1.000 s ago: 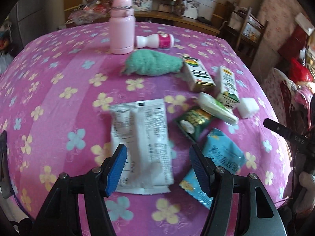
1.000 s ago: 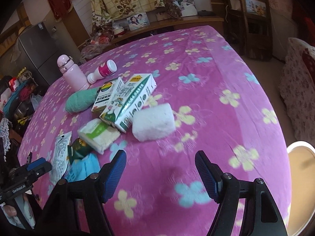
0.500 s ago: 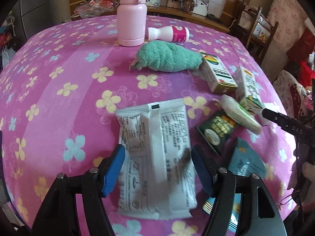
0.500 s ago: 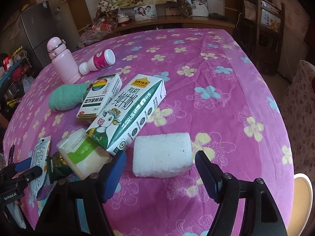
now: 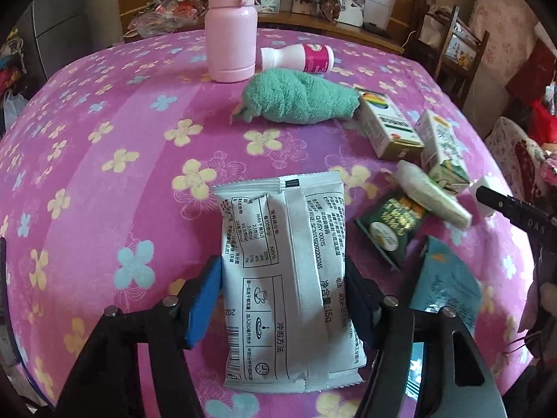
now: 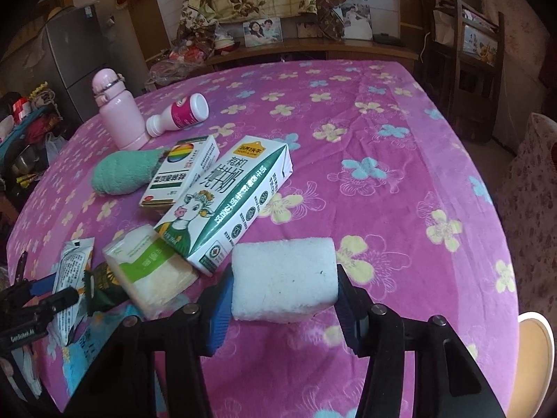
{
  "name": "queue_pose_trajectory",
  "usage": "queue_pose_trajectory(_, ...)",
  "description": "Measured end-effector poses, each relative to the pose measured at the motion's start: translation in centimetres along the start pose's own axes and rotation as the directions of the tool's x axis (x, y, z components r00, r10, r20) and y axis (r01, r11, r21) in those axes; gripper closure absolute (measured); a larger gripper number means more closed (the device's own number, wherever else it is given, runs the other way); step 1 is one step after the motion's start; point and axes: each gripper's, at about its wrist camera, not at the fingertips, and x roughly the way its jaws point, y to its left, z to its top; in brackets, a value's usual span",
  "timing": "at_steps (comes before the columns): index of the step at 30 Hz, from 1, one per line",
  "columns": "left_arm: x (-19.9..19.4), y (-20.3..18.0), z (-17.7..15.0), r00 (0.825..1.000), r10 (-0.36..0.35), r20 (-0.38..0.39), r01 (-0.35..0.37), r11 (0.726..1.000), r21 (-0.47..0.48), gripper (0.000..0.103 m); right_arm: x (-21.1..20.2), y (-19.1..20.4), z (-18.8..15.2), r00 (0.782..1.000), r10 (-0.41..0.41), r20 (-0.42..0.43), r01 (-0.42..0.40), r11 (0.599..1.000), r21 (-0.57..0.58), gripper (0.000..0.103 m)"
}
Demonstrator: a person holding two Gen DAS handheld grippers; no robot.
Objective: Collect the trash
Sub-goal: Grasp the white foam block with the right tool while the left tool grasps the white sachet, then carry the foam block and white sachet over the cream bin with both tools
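The white sachet (image 5: 285, 271) lies flat on the bench (image 5: 104, 146), between the pads of the left tool (image 5: 282, 291), which straddles it low and level, jaws wide. The white foam block (image 6: 283, 278) sits between the right tool (image 6: 283, 308) pads, jaws flanking its ends; whether they grip it I cannot tell.

White sachet (image 5: 289, 271) between left gripper (image 5: 283, 296) jaws.

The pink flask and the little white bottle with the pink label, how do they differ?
The pink flask stands upright; the white bottle lies on its side. The flask is plain pink all over and looks bigger; the bottle is white with a pink label band. Both rest on the flowered tablecloth behind the green rolled towel, beyond either tongs.
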Motion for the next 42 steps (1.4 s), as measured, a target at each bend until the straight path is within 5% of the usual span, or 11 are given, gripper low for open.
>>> queue_pose_trajectory(19,-7.0,-6.1,-0.1,0.988,-0.085,0.129,0.074,0.993,0.091,0.037,-8.3,-1.3,-4.6,0.997,0.041,0.066,-0.043,0.999,0.032,0.048)
queue_pose_trajectory(42,-7.3,-23.5,-2.8,0.966,-0.247,0.072,0.208,0.914,0.349,0.037,-15.3,-13.3,-11.8,0.992,-0.111,0.065,0.094,0.972,0.215,0.046)
